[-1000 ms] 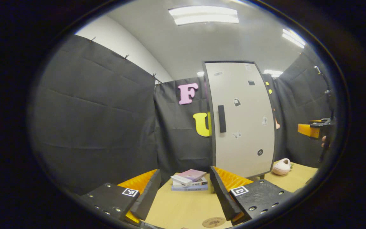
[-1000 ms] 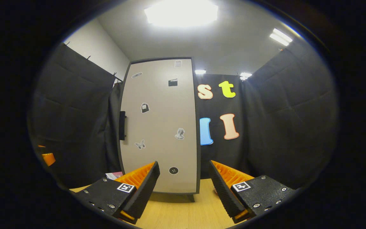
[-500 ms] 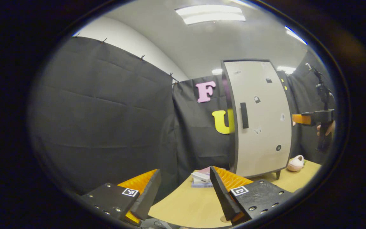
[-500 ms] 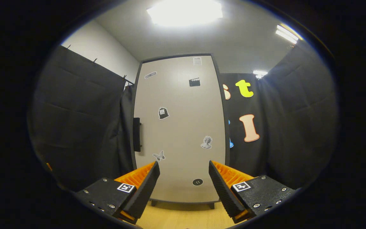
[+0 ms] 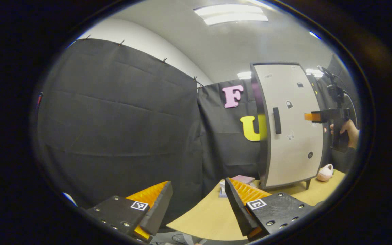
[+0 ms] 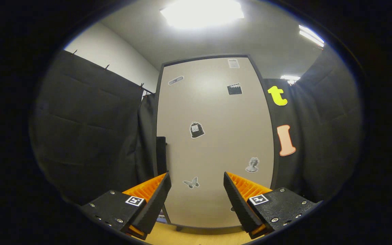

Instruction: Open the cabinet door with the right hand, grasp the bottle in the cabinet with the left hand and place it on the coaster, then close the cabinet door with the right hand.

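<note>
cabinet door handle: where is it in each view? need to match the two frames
Left gripper view: the black handle stands upright near the left edge of the closed cabinet door, right of centre, level with the right hand-held gripper.
Right gripper view: the handle sits at the door's left edge, seen nearly edge-on, just above the left finger.
Shared landmark: the butterfly sticker low on the door.

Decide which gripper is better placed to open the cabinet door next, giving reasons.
Right. The right gripper faces the closed cabinet door, open, near its handle. The left gripper hangs back over the table.
</note>
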Action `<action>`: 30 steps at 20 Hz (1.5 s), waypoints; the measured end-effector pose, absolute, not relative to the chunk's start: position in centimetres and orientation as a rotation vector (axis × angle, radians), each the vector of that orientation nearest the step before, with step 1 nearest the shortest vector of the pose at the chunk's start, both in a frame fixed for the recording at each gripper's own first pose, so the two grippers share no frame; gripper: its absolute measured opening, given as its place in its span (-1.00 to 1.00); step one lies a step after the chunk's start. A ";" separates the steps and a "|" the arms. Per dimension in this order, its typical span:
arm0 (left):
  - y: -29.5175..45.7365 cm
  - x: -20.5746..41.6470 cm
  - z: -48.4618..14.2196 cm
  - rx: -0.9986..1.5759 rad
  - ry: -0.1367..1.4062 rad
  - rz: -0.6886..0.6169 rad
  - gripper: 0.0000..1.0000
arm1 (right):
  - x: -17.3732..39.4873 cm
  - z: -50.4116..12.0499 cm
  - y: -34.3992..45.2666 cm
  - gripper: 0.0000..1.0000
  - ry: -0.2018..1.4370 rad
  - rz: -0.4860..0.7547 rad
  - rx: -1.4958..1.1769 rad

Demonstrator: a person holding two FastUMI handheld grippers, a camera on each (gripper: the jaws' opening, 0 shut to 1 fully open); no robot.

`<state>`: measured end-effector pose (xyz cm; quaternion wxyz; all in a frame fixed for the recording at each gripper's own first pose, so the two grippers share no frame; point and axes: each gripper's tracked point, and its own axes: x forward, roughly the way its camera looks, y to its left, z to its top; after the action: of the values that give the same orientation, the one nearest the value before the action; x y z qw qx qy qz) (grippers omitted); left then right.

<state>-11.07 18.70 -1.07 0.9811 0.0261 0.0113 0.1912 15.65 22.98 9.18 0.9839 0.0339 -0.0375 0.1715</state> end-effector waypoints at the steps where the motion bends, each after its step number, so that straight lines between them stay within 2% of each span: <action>1: 19.1 -11.3 -1.1 0.052 0.024 0.392 0.84 | 16.2 9.5 23.8 0.92 -0.077 0.350 0.065; 5: 20.8 -12.4 -1.3 0.050 0.027 0.426 0.84 | 17.9 9.7 27.3 0.92 -0.063 0.381 0.067; 6: 21.3 -12.7 -1.3 0.052 0.029 0.434 0.77 | 18.4 9.6 28.0 0.92 -0.051 0.386 0.065; 9: 22.5 -13.7 -1.3 0.064 0.031 0.464 0.77 | 19.8 9.2 30.3 0.92 -0.021 0.400 0.051; 10: 22.9 -13.9 -1.2 0.066 0.032 0.472 0.84 | 20.3 9.1 31.0 0.92 -0.013 0.401 0.047; 11: 23.3 -14.0 -1.4 0.067 0.035 0.478 0.77 | 20.9 9.1 31.6 0.92 -0.008 0.401 0.046; 13: 24.0 -14.7 -1.6 0.070 0.042 0.490 0.84 | 21.9 9.3 32.9 0.90 -0.003 0.403 0.044; 14: 24.3 -14.8 -1.7 0.071 0.045 0.496 0.77 | 22.4 9.3 33.5 0.90 0.001 0.403 0.040; 20: 25.4 -15.2 -1.9 0.063 0.049 0.508 0.77 | 25.2 8.9 36.5 0.56 0.047 0.396 -0.010; 23: 25.8 -15.2 -2.4 0.049 0.055 0.511 0.77 | 26.5 9.0 36.8 0.23 0.054 0.356 -0.031; 27: 26.3 -15.4 -2.3 0.038 0.048 0.510 0.77 | 27.4 8.3 36.5 -0.10 0.104 0.302 -0.025; 30: 26.1 -15.2 -2.0 0.032 0.039 0.496 0.77 | 27.4 8.2 36.5 -0.32 0.155 0.309 0.027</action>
<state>-15.24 26.09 -2.00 0.9691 0.0160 0.0193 0.2454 27.39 36.52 8.16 0.9850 0.0133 0.0771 0.1539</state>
